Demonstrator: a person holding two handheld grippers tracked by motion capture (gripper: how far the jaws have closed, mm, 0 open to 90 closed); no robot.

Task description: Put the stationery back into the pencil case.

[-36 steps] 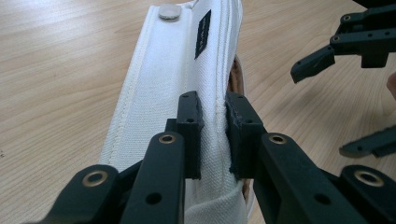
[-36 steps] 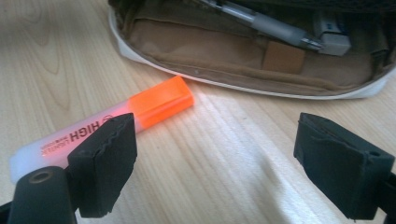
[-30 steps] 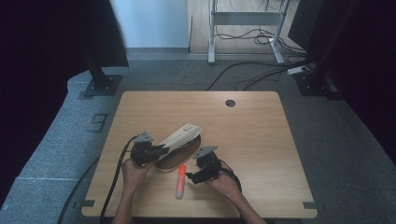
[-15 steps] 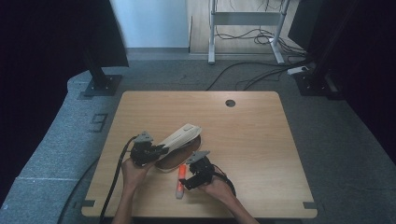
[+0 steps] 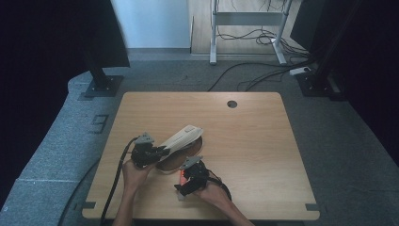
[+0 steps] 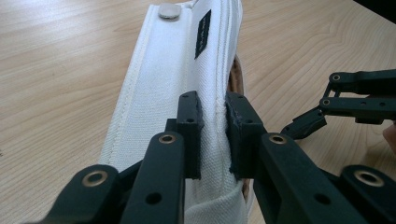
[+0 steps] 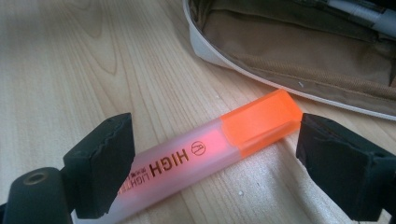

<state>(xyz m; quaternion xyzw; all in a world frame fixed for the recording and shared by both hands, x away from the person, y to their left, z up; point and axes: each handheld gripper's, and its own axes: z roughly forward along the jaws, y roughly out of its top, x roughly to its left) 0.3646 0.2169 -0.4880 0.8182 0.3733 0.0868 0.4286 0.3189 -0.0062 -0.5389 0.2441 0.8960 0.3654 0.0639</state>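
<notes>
A white fabric pencil case [image 5: 181, 137] with a brown lining lies open near the table's front left. My left gripper [image 5: 149, 153] is shut on its lifted white flap [image 6: 187, 70], the two jaws pinching the cloth. An orange highlighter [image 7: 205, 154] with a bright orange cap lies flat on the wood just in front of the case's opening [image 7: 299, 51]. My right gripper [image 7: 212, 163] is open, one jaw on each side of the highlighter, not touching it. In the high view the right gripper [image 5: 187, 181] hovers over the highlighter [image 5: 180, 178].
The wooden table [image 5: 263, 141] has a round cable hole [image 5: 232, 104] at the back. A pen [image 7: 359, 11] lies inside the case. Both hands come in from the front edge. A monitor stand [image 5: 101, 84] and cables lie on the floor beyond.
My right gripper has moved left and toward the front edge, coming down over the highlighter. The left gripper has stayed shut on the case flap.
</notes>
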